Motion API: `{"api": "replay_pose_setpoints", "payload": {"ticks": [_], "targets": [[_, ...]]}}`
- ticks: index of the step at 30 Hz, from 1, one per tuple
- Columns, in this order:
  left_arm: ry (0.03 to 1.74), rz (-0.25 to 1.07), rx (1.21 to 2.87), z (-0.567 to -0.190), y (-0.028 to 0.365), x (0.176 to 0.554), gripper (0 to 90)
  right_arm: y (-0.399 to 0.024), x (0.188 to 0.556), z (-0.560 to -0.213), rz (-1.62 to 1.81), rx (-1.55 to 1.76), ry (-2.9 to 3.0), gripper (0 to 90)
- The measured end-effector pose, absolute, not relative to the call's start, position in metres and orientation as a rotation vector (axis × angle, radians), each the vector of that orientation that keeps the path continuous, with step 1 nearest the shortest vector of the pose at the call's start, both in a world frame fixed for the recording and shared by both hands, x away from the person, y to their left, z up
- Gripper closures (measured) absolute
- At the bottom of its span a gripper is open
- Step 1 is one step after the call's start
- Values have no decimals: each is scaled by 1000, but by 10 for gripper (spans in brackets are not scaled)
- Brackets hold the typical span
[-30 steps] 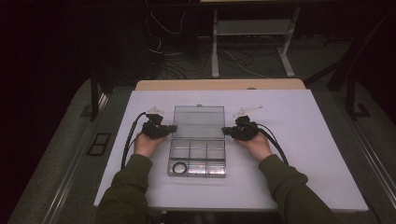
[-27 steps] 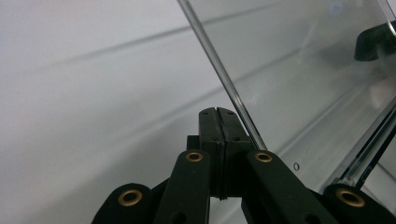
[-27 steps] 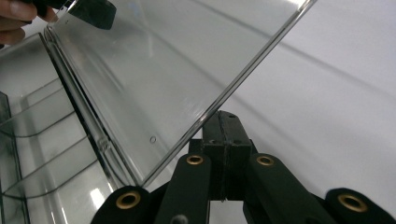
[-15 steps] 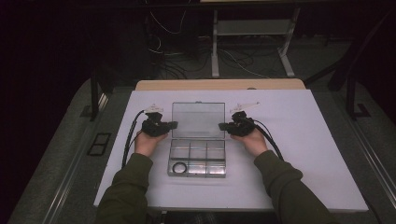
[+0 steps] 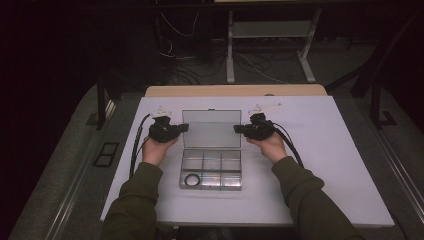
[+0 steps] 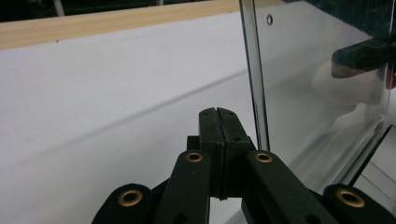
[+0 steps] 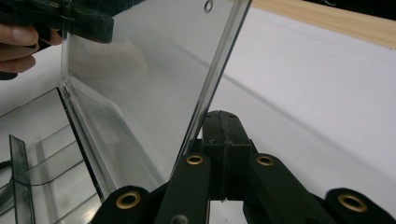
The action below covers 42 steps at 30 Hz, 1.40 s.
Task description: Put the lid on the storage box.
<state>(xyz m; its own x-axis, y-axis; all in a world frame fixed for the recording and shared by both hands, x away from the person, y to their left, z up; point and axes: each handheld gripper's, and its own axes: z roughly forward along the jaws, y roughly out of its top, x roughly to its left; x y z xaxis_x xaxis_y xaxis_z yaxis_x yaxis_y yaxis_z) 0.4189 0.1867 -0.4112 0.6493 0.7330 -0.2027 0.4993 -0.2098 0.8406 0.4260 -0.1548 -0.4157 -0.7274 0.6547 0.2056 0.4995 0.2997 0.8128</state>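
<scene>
One clear plastic compartment box (image 5: 211,169) lay on the white tabletop (image 5: 340,165), near the middle of it. Its single lid (image 5: 211,128) stood raised on the hinge at the far side of the tray. The tray showed six compartments in two rows of three, and one black ring (image 5: 191,179) lay in the near left one.

Two tools flanked the lid. The left tool (image 5: 183,128) was at the lid's left edge and the right tool (image 5: 237,129) at its right edge, each held in one hand. Both tools were closed with nothing between the jaws. In the left gripper view the closed left tool (image 6: 218,112) sat just beside the lid's upright edge (image 6: 256,79), on the outer side of it. In the right gripper view the right tool (image 7: 223,115) sat likewise against the other edge (image 7: 215,70); whether either tip actually touched the plastic could not be told.

Wide bare tabletop lay to the left of the left hand and, more so, to the right of the right hand. A narrower strip ran between the lid and the wooden edge (image 5: 235,90) at the far side.
</scene>
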Motion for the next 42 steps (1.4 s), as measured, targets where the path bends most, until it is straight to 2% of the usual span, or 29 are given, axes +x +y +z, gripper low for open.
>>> {"api": "replay_pose_setpoints", "payload": {"ticks": [12, 23, 28, 35, 42], "targets": [[945, 329, 1840, -400, 190, 414, 884, -155, 427, -402, 1449, 1045, 2371, 885], [976, 383, 1801, -388, 218, 399, 833, -155, 426, -401, 1466, 1033, 2372, 887], [955, 381, 1802, -385, 224, 383, 783, -155, 424, -399, 1471, 1021, 2377, 887], [874, 373, 1812, -379, 218, 367, 697, -155, 420, -394, 1468, 1001, 2383, 887], [820, 393, 1772, -372, 207, 365, 693, -155, 412, -388, 1468, 969, 2394, 887]]}}
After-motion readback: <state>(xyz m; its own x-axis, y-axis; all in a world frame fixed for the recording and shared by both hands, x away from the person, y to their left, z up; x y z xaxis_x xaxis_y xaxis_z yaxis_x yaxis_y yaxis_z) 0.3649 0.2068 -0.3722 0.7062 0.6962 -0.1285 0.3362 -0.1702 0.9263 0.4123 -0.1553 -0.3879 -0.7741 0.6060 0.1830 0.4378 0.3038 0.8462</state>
